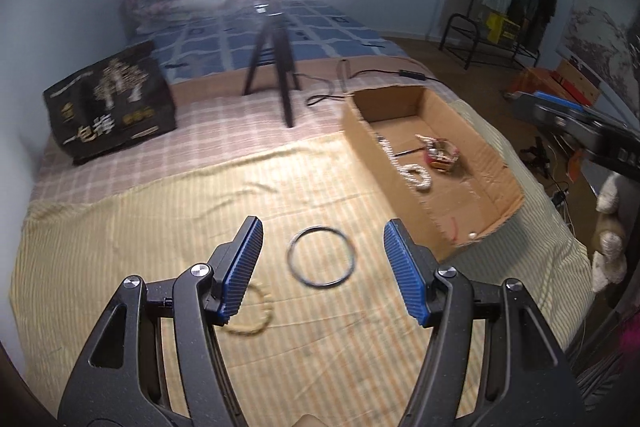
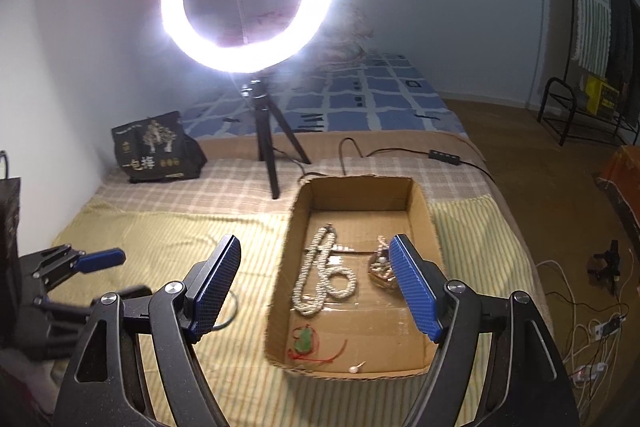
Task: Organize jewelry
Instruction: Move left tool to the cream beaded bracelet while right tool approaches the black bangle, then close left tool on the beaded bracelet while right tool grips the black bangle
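Observation:
A dark thin bangle [image 1: 321, 255] lies on the yellow striped cloth [image 1: 160, 211], between and just ahead of my open, empty left gripper [image 1: 324, 273]. A beaded bracelet [image 1: 256, 313] lies partly under its left finger. The cardboard box [image 1: 404, 107] to the right holds a pearl necklace [image 1: 416, 175] and a gold piece [image 1: 442, 155]. My right gripper [image 2: 316, 287] is open and empty above the box [image 2: 360, 193]. Inside lie the pearl necklace [image 2: 324, 275], a gold piece [image 2: 380, 267], a green pendant on red cord [image 2: 306, 339] and a pearl earring [image 2: 354, 369]. The left gripper [image 2: 100, 261] shows at the left there.
A lit ring light on a tripod [image 2: 276, 147] stands behind the box, its cable [image 2: 400, 151] trailing right. A black bag [image 2: 158, 147] sits at the back left. The bed edge drops to a floor with wires [image 2: 592, 327] on the right.

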A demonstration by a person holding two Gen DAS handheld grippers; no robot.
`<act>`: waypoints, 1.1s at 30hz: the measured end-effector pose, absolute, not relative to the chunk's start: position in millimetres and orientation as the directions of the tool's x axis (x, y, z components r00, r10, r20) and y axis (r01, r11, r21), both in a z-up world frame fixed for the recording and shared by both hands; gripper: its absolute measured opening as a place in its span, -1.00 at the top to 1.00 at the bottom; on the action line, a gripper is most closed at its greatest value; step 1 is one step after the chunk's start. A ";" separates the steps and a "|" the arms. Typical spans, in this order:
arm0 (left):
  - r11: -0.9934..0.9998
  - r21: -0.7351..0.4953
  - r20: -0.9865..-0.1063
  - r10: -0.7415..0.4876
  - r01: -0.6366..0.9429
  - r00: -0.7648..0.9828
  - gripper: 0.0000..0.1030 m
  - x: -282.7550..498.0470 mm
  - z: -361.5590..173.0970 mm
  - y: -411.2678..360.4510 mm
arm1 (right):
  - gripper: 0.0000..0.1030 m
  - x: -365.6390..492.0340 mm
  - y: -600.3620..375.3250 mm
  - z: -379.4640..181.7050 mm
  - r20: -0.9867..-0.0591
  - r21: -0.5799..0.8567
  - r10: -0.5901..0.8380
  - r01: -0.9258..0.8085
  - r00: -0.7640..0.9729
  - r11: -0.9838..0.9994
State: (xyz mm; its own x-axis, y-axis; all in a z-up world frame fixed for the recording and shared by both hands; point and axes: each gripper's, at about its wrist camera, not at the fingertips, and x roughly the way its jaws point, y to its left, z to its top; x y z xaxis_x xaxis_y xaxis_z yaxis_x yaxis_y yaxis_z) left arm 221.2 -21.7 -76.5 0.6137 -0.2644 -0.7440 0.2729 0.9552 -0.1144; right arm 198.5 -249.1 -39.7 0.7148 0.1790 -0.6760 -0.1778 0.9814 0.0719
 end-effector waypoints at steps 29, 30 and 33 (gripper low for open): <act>0.968 -0.242 -0.865 -0.249 0.071 0.435 0.43 239.4 -151.2 72.5 | -0.23 172.6 -118.6 -127.8 -0.821 0.073 0.381 -0.583 0.426 0.809; 0.967 -0.246 -0.869 -0.253 0.072 0.425 0.43 240.0 -154.4 72.0 | -0.19 172.9 -113.3 -132.9 -0.832 0.075 0.380 -0.596 0.405 0.800; 0.966 -0.250 -0.881 -0.255 0.067 0.398 0.59 241.5 -163.4 70.7 | -0.03 175.8 -100.5 -151.2 -0.864 0.070 0.355 -0.613 0.358 0.787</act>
